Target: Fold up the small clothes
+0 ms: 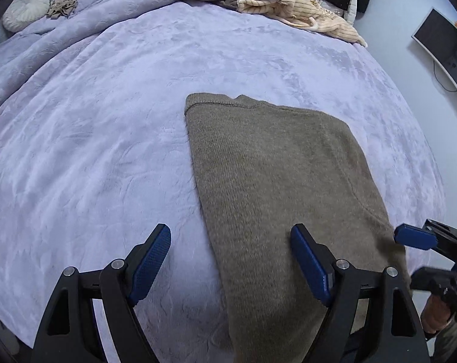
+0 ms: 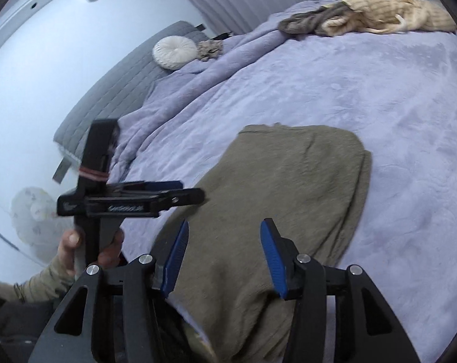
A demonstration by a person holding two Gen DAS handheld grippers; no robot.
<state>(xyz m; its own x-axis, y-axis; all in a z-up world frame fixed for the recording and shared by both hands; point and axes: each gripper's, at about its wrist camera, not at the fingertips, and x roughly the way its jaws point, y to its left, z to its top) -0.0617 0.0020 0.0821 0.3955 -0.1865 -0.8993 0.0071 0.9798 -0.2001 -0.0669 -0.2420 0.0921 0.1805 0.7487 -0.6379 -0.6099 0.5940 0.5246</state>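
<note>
A folded olive-brown knit garment (image 1: 267, 175) lies flat on the lavender bedspread (image 1: 92, 121), reaching to the near bed edge; it also shows in the right wrist view (image 2: 288, 187). My left gripper (image 1: 231, 242) is open and empty, hovering over the garment's near left edge. My right gripper (image 2: 223, 233) is open and empty above the garment's near end. The right gripper's blue fingertip (image 1: 414, 237) shows at the garment's right edge in the left wrist view. The left gripper's body (image 2: 131, 201) shows at left in the right wrist view.
A pile of cream ribbed and grey-brown clothes (image 1: 264, 0) lies at the far edge of the bed, also seen in the right wrist view (image 2: 370, 15). A round white cushion (image 1: 25, 7) and a small beige crumpled cloth (image 1: 62, 6) sit far left. A monitor (image 1: 443, 51) hangs on the right wall.
</note>
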